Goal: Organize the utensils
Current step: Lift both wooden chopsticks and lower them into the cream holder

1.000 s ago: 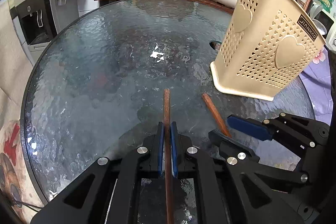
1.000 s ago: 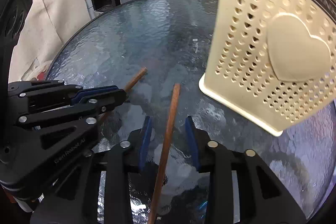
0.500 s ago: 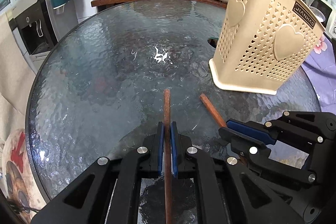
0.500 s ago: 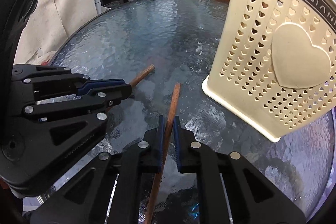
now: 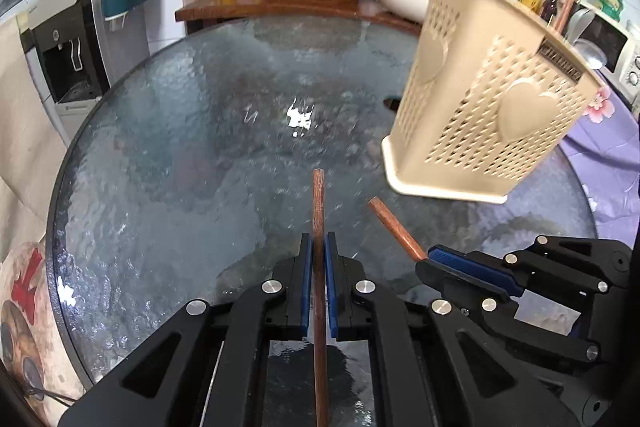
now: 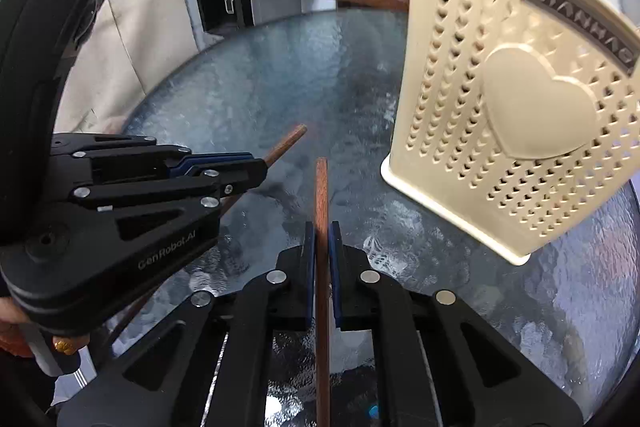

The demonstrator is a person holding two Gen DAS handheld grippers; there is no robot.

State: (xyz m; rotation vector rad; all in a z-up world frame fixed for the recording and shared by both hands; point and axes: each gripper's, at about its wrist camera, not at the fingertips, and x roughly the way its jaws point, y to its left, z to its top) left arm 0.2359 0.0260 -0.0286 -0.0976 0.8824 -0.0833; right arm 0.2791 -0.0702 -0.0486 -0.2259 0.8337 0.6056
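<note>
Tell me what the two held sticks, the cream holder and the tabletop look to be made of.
Left chopstick and right chopstick: probably wood, reddish-brown and matte, though grain is too fine to confirm. Utensil holder: likely moulded plastic, smooth cream walls pierced with heart holes. Table: textured glass, dimpled and glinting.

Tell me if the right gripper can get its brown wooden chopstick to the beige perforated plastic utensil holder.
Probably yes: the right gripper is shut on its brown wooden chopstick, and only bare glass table lies before the beige perforated plastic utensil holder.
</note>
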